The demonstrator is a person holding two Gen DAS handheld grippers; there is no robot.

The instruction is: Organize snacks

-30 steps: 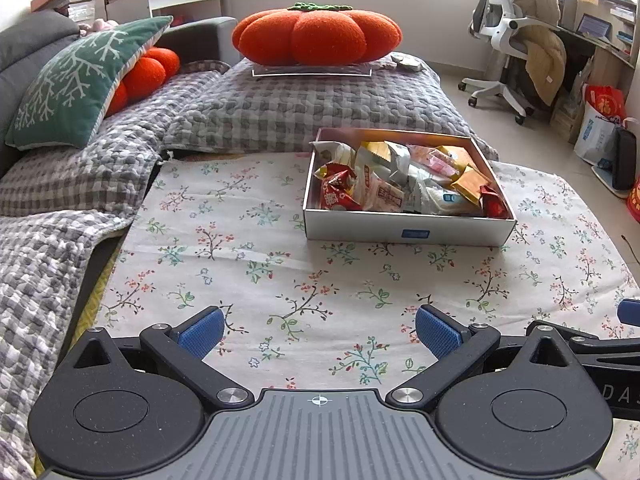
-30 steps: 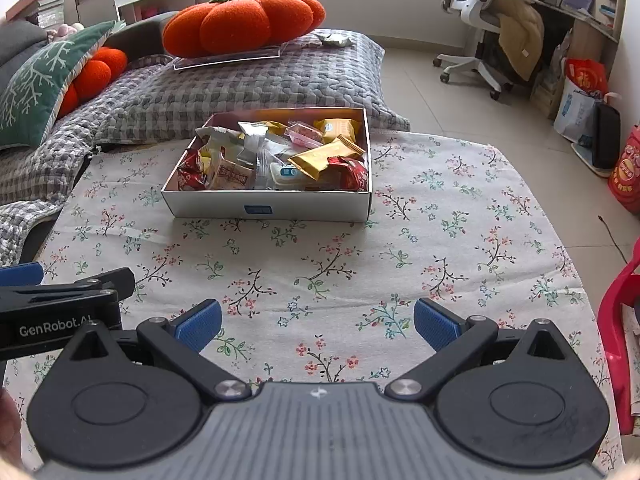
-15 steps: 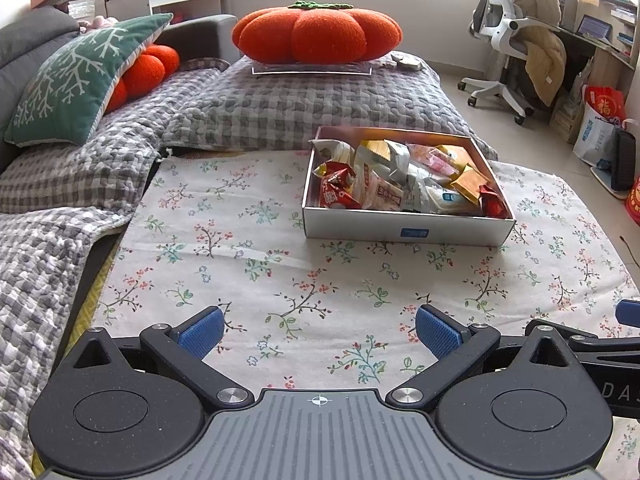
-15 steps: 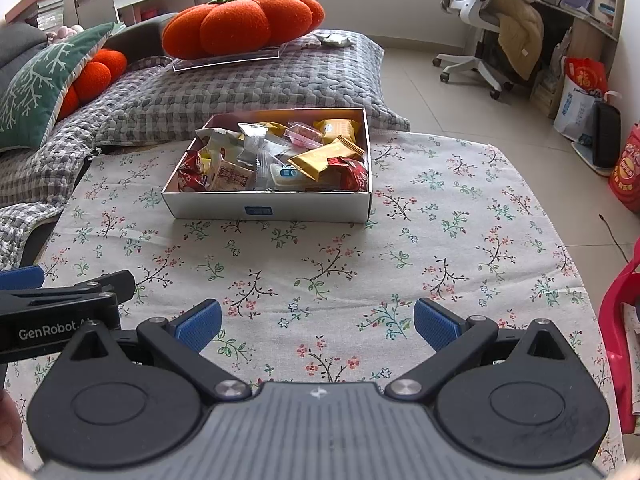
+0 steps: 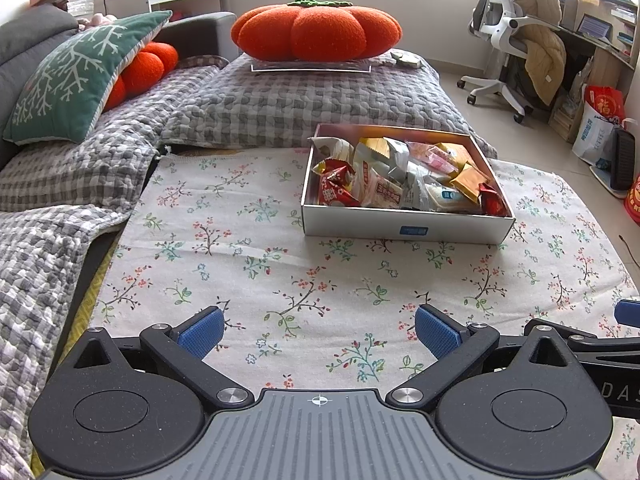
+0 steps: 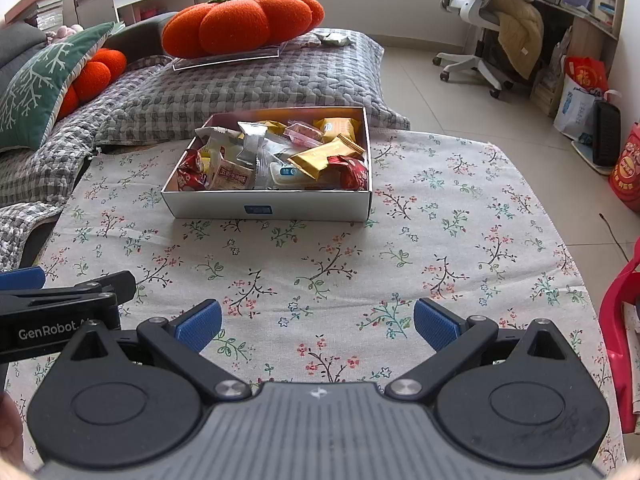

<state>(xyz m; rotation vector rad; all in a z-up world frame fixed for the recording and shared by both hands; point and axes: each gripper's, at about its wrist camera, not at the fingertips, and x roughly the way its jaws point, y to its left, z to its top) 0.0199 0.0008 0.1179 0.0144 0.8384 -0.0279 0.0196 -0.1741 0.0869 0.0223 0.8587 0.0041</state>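
Note:
A shallow white box [image 5: 404, 228] [image 6: 268, 205] full of several wrapped snacks stands on the floral cloth toward the far side. Among them are a red packet [image 5: 335, 190], a gold packet [image 6: 325, 156] and silvery wrappers [image 5: 400, 160]. My left gripper [image 5: 318, 330] hovers low over the near cloth, open, with nothing between its blue pads. My right gripper [image 6: 318, 324] is open too, empty, short of the box. In the right wrist view the left gripper's body [image 6: 60, 316] shows at the left edge.
A floral tablecloth [image 5: 248, 248] covers the surface. Behind it lies a grey checked sofa cover [image 5: 296, 100] with an orange pumpkin cushion [image 5: 316, 32] and a green pillow [image 5: 76, 80]. An office chair [image 5: 508, 32] and bags [image 6: 580, 88] stand on the right. A red object [image 6: 624, 332] sits at the table's right edge.
Both views have shifted very slightly; the box sits a touch nearer in the left wrist view. Both grippers stay open and empty.

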